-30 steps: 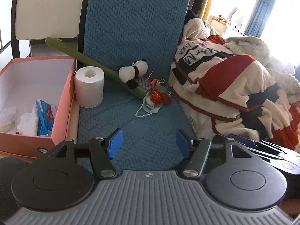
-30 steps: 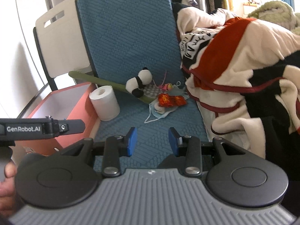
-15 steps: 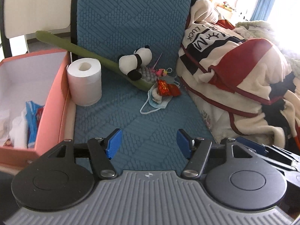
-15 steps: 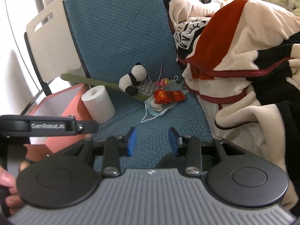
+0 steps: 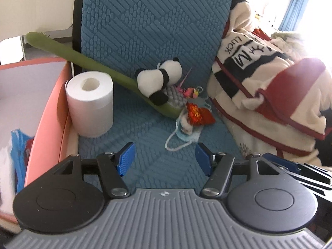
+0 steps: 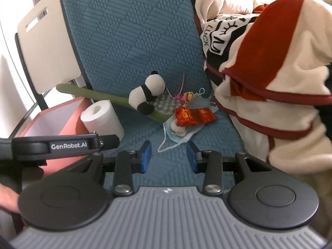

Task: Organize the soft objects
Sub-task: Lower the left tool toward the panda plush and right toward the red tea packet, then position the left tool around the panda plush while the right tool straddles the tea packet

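The left gripper is held low and level, its two blue pads wide apart with nothing between them. The right gripper is just beside it, jaws also apart and empty. A bare hand shows at the left edge.

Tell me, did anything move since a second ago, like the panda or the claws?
Both claws came closer to the pile on the blue seat. The left claw and right claw stayed open and empty, taking hold of nothing. The panda, toilet roll, face mask and blanket lie just where they were.
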{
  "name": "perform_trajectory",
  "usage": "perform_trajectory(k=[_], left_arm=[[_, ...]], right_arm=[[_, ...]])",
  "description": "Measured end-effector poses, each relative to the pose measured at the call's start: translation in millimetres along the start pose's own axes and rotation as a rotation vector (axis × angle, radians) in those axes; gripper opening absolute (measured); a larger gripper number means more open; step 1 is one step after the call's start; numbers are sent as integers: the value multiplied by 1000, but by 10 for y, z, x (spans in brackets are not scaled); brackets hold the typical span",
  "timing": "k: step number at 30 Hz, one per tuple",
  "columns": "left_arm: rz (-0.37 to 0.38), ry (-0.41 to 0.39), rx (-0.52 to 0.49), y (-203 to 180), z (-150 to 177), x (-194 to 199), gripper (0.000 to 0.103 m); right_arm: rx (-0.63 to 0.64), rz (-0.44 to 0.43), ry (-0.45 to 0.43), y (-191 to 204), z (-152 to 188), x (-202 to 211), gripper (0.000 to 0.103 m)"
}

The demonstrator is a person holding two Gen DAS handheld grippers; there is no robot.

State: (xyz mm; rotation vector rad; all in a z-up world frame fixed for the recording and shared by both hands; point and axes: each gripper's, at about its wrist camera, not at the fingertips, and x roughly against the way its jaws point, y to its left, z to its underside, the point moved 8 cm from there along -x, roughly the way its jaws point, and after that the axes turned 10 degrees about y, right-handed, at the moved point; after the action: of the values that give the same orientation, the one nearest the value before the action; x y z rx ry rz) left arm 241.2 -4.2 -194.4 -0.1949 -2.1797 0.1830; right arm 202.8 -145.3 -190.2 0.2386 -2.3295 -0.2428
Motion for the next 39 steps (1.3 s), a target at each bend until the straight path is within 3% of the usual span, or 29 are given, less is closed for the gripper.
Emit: perform_trajectory(k=[5, 8, 23, 27, 32, 39], left_arm=[[-3, -31, -25, 69, -242, -160, 70], [9, -57, -26, 92, -376, -251, 79], [2, -73, -38, 238, -786, -768, 80], [22, -55, 8, 398, -886, -858, 80], [81, -32, 83, 540, -1012, -955, 79], [122, -42, 108, 523, -1208, -1035, 78]], right_arm=[[-25, -1, 15, 16, -119, -221, 40], [-46, 1, 30, -5, -166, -333, 40], [-175, 6, 72, -263, -464, -921, 41], [-252, -14, 87, -395, -545, -1083, 59], [-367, -39, 130, -505, -614, -1330, 59], [-519, -45, 181, -580, -699, -1682, 61]])
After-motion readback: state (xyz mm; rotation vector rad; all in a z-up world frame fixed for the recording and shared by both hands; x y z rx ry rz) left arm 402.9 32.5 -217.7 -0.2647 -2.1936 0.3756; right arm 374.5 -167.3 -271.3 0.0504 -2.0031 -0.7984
